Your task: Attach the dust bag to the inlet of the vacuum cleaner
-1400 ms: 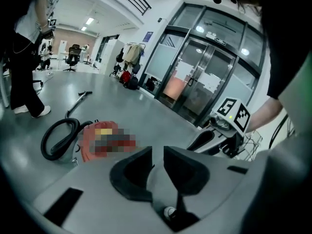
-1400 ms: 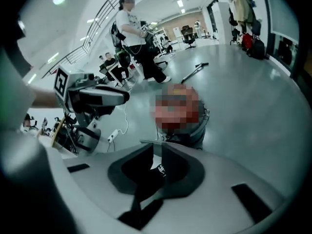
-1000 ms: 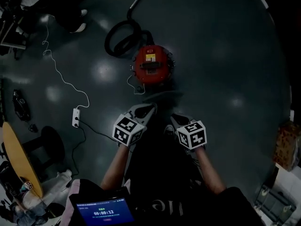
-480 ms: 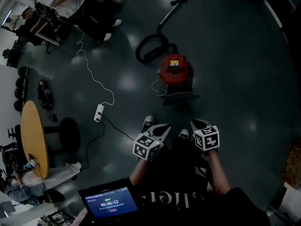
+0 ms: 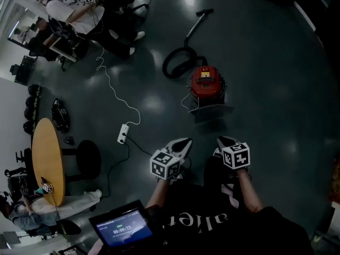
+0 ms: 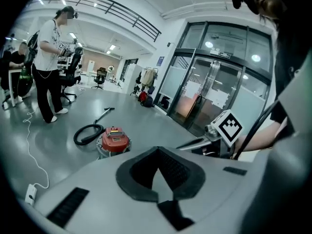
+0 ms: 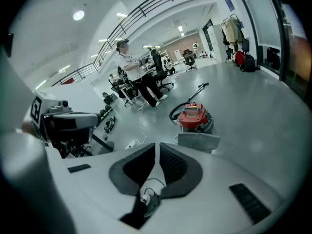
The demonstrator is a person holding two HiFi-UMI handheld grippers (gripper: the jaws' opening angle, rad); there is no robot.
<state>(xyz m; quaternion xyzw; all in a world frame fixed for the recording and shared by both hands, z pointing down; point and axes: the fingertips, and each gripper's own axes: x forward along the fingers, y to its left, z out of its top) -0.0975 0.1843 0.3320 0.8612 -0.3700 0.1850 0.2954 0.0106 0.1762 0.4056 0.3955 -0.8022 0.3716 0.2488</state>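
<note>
The red vacuum cleaner (image 5: pixel 207 82) stands on the dark floor, with its black hose (image 5: pixel 178 62) coiled behind it. A flat grey piece, apparently the dust bag (image 5: pixel 212 112), lies just in front of the vacuum. My left gripper (image 5: pixel 181 144) and right gripper (image 5: pixel 225 141) hover side by side well short of it, both shut and empty. The left gripper view shows shut jaws (image 6: pixel 157 150) with the vacuum (image 6: pixel 114 139) far ahead. In the right gripper view the closed jaws (image 7: pixel 157 145) point toward the vacuum (image 7: pixel 195 117) and the bag (image 7: pixel 199 141).
A white power strip (image 5: pixel 123 134) with its cable lies left of my grippers. Further left stand a round wooden table (image 5: pixel 48 163) and a black stool (image 5: pixel 87 158). A person (image 5: pixel 79 15) stands by desks at the far left. A tablet (image 5: pixel 119 228) sits at my waist.
The head view has drawn back, so the vacuum looks smaller and sits further right. Both grippers show lower in the picture, still shut and empty.
</note>
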